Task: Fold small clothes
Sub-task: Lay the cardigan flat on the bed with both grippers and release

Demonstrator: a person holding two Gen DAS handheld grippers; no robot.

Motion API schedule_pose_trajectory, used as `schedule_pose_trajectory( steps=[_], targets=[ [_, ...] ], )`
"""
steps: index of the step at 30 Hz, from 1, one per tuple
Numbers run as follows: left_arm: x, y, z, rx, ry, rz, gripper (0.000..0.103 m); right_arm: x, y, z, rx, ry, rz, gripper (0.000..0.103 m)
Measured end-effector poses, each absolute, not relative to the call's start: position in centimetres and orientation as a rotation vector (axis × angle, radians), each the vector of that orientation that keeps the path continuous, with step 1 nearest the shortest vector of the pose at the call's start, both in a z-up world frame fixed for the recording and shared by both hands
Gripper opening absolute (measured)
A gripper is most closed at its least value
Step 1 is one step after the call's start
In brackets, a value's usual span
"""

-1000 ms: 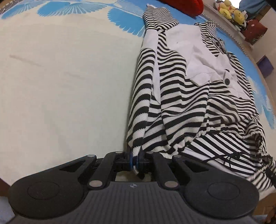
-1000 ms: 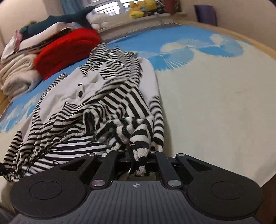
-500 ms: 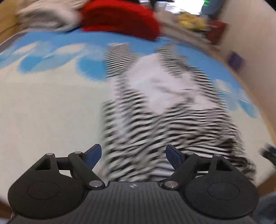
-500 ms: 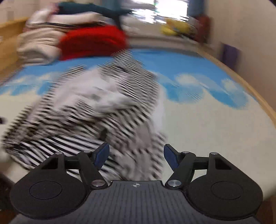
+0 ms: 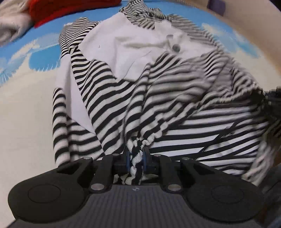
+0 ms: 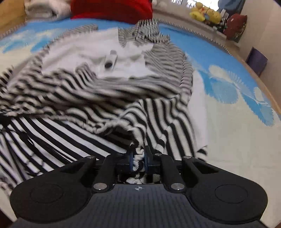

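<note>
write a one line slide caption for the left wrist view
Left gripper closing on a bunched fold of the black-and-white striped garment spread across the blue and cream bedspread.

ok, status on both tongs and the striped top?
Left tongs closing on striped top hem. Right tongs closing on the hem too. Top spread on bed, nothing in the way.

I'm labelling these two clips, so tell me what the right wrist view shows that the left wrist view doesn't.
Only the right wrist view: yellow plush toys on the far ledge, a dark red cushion, and the right tool closing on bunched hem fabric.

Only the left wrist view: the left tool closing on another bunch of the hem.

Both: the striped garment with its white panel and dark button, the red clothing pile, and the blue and cream bedspread.
</note>
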State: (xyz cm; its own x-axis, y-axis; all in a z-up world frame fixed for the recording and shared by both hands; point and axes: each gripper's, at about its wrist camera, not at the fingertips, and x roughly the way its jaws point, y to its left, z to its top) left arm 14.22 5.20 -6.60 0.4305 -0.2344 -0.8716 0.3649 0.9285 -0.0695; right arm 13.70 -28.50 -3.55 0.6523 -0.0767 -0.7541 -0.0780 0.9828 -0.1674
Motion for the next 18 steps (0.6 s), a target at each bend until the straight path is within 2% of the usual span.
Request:
schedule_pose_trajectory(
  steps=[6, 9, 14, 18],
  targets=[
    [9.0, 7.1, -1.3, 0.19, 0.926, -0.395, 0.014, 6.2, -29.8, 3.5, -0.24, 0.69, 0.113, 0.01],
    [5.9, 7.4, -1.2, 0.256, 0.923, -0.395, 0.014, 1.7, -29.3, 4.8, -0.297, 0.687, 0.21, 0.01],
    [2.8, 5.9, -6.7, 0.398, 1.051, -0.356, 0.014, -2.5, -26.8, 0.0, -0.422, 0.863, 0.288, 0.01],
    [0.5, 4.6, -7.3, 0.537, 0.967, -0.351, 0.015, -3.3, -25.3, -3.4, -0.522, 0.978, 0.321, 0.011]
  ],
)
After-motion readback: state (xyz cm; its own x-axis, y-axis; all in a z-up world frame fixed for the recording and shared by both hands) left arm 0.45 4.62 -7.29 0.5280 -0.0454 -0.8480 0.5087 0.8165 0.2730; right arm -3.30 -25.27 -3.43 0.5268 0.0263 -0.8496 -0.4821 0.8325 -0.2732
